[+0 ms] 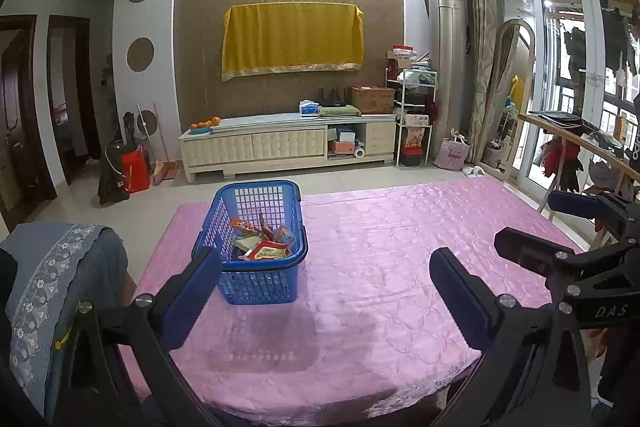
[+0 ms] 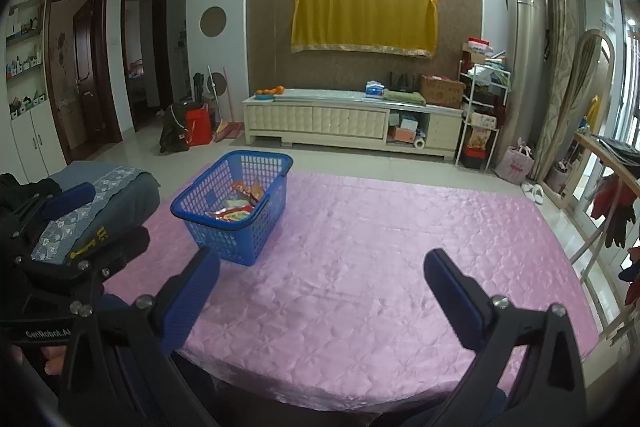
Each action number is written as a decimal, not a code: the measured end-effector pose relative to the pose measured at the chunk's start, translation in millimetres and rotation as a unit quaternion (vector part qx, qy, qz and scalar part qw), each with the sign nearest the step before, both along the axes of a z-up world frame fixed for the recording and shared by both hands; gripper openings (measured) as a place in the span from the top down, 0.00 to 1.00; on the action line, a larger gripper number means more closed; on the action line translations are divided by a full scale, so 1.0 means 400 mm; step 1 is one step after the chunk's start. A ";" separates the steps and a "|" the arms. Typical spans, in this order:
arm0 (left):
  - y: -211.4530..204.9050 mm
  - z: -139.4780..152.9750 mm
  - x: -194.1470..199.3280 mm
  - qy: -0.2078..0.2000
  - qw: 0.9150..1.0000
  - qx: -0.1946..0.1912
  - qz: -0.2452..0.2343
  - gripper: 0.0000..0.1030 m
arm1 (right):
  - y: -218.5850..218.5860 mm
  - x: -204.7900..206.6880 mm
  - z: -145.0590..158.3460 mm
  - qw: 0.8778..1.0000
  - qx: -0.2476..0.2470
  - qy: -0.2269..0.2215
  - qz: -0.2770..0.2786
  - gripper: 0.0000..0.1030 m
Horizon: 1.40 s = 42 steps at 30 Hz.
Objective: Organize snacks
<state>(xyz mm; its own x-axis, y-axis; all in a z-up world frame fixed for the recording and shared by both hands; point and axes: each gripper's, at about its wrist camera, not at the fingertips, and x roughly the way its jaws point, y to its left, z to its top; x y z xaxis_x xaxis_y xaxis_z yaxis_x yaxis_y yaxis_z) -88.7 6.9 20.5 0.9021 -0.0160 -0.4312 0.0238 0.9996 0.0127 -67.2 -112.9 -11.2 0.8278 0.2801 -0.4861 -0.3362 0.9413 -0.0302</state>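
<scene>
While both hang above the pink desk (image 1: 380,267), the left hand-held gripper (image 1: 326,291) and right hand-held gripper (image 2: 320,287) are spread wide, holding nothing. Ahead, on the desk's left side, snacks (image 1: 262,241) lie inside a blue basket (image 1: 256,283).

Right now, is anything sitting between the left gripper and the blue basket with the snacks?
Nothing visible. Only bare pink tablecloth lies between the open left gripper and the blue basket, which holds the snacks.
</scene>
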 end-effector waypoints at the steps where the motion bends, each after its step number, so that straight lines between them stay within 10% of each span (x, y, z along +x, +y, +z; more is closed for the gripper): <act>1: -0.001 -0.001 0.000 0.001 1.000 0.000 0.000 0.00 | 0.000 0.000 0.000 1.000 0.000 0.000 0.000 0.00; 42: 0.011 0.001 -0.013 0.007 1.000 -0.007 -0.008 0.00 | -0.007 -0.019 -0.004 1.000 -0.002 0.003 -0.006 0.00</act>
<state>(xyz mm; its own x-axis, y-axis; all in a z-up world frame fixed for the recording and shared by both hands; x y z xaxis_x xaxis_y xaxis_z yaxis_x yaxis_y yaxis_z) -93.8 11.2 21.0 0.8956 -0.0372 -0.4434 0.0404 0.9992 -0.0023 -74.8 -115.9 -12.9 0.8286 0.2680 -0.4914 -0.3246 0.9453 -0.0317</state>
